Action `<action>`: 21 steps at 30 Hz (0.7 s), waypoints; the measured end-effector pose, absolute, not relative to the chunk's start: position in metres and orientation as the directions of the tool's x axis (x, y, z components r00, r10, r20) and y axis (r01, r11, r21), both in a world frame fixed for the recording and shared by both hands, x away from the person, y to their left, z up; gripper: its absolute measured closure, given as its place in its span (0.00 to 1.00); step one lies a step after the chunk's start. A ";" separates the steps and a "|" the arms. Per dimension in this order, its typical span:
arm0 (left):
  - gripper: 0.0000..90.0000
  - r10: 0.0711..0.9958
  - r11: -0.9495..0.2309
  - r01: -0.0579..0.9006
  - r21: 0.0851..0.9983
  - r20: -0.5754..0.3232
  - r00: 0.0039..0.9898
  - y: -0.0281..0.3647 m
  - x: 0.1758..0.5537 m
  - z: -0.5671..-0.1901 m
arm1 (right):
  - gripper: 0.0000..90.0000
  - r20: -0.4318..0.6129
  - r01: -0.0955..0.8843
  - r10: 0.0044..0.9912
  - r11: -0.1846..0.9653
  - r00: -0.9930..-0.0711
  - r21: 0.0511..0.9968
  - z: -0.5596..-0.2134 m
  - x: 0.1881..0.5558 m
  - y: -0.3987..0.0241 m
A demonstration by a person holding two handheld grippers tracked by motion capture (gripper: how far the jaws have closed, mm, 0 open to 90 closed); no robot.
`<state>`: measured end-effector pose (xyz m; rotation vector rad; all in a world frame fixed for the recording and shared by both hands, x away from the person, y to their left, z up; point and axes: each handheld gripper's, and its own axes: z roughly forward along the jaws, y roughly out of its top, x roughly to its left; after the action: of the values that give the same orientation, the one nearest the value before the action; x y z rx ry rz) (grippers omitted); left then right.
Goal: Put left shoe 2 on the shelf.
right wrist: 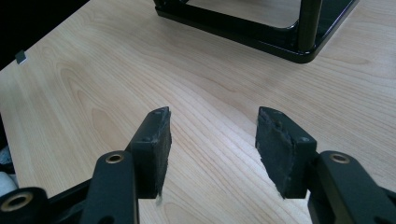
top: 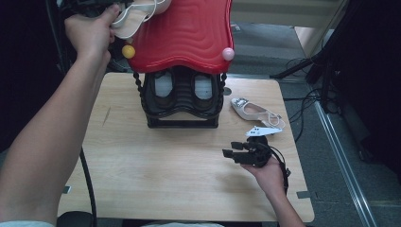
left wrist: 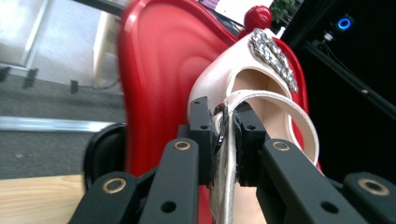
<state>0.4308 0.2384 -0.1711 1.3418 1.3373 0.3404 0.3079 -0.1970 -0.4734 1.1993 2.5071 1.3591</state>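
A white open-toe shoe with a jewelled front (left wrist: 243, 74) is pinched by its side wall in my left gripper (left wrist: 226, 135). That shoe (top: 135, 16) hangs high at the back left, over the red top shelf (top: 182, 33) of a small shoe rack, with my left hand (top: 90, 33) beside it. A matching white shoe (top: 255, 112) lies on the wooden table (top: 142, 165) right of the rack. Near the table's front right my right gripper (top: 228, 152) rests open, its jaws pointing left. In the right gripper view its pads (right wrist: 152, 149) stand apart over bare wood.
The rack has a black lower shelf (top: 182, 94) holding a dark pair of shoes, and yellow (top: 128, 51) and pink (top: 228, 54) knobs at the red shelf's corners. Its black base frame (right wrist: 261, 32) stands ahead of my right gripper. Cables and a stand lie on the floor right.
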 end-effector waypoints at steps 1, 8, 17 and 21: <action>0.91 0.819 0.297 0.489 0.820 -0.482 0.310 0.235 0.432 -0.171 | 0.52 0.303 0.608 0.648 0.314 -0.699 0.730 -0.473 0.308 -0.197; 0.91 0.813 0.279 0.504 0.817 -0.480 0.329 0.213 0.438 -0.179 | 0.52 0.303 0.606 0.647 0.313 -0.700 0.731 -0.474 0.308 -0.197; 0.90 0.808 0.274 0.521 0.808 -0.488 0.332 0.207 0.441 -0.201 | 0.52 0.302 0.607 0.648 0.314 -0.699 0.730 -0.474 0.308 -0.197; 0.86 0.823 0.230 0.520 0.823 -0.449 0.347 0.206 0.437 -0.199 | 0.52 0.302 0.607 0.649 0.313 -0.698 0.730 -0.474 0.308 -0.197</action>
<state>0.4372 0.2055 -0.1994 1.4296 1.3112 0.3238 0.3081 -0.1972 -0.4739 1.1997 2.5070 1.3601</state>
